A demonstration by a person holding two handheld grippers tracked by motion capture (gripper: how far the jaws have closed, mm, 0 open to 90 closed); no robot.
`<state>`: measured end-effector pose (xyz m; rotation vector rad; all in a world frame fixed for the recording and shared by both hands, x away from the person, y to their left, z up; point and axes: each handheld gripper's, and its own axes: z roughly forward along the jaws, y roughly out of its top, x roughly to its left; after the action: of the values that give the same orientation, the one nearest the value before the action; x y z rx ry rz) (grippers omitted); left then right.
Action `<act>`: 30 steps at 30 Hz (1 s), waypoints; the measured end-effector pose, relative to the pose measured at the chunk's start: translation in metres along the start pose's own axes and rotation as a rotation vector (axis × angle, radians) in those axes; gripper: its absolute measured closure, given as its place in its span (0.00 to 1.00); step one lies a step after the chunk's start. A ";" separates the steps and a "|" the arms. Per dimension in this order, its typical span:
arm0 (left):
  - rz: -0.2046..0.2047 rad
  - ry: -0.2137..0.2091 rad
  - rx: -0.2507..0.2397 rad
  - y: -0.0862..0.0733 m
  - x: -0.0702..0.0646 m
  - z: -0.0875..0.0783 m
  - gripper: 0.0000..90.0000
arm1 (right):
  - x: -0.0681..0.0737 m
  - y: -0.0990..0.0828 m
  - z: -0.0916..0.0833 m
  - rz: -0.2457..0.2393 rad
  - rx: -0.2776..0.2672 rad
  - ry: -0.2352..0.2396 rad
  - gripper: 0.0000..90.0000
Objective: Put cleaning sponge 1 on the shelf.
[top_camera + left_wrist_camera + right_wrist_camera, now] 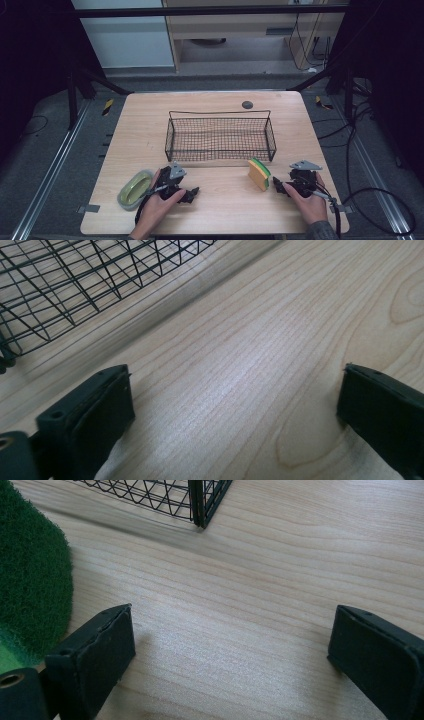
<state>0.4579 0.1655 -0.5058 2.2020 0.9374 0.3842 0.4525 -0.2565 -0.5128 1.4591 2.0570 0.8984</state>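
High view: sponge beside right hand-held gripper.

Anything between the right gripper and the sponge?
Nothing: in the high view the right gripper sits just beside the sponge, with bare table between.

table: light wood-grain top
middle: black wire basket
front right: yellow-green sponge
front left: pale green dish

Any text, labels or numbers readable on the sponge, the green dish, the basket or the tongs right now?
None: no readable text anywhere.
Sponge: plain yellow and green, no print.
Green dish: no label seen.
Wire basket: no tag.
Left tongs and right tongs: no marking legible.
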 end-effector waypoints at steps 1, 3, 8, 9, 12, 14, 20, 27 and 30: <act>0.000 0.000 0.000 0.000 0.000 0.000 0.05 | 0.000 0.000 0.000 0.000 0.000 0.000 0.05; 0.000 -0.013 -0.009 0.003 0.000 -0.006 0.04 | 0.000 0.000 0.000 0.001 0.001 0.000 0.05; 0.012 -0.018 -0.068 0.009 0.003 -0.033 0.07 | 0.000 0.000 0.000 -0.001 0.000 0.000 0.05; 0.012 -0.018 -0.068 0.009 0.003 -0.033 0.07 | 0.000 0.000 0.000 -0.001 0.000 0.000 0.05; 0.024 0.012 -0.057 0.011 0.009 -0.052 0.08 | 0.000 0.001 0.001 0.001 0.004 -0.004 0.05; 0.038 0.036 -0.054 0.015 0.014 -0.061 0.10 | 0.000 0.001 0.001 -0.001 0.004 -0.003 0.05; 0.055 0.104 -0.013 0.027 0.032 -0.088 0.11 | 0.000 0.001 0.001 0.000 0.004 -0.004 0.05; 0.021 0.153 0.106 0.022 0.059 -0.120 0.09 | 0.000 0.001 0.001 -0.002 0.003 -0.006 0.05; -0.017 0.152 0.132 0.019 0.068 -0.128 0.07 | 0.000 0.001 0.001 -0.003 0.003 -0.006 0.05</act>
<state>0.4498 0.2678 -0.4020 2.3079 1.0901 0.5002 0.4536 -0.2561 -0.5129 1.4577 2.0572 0.8890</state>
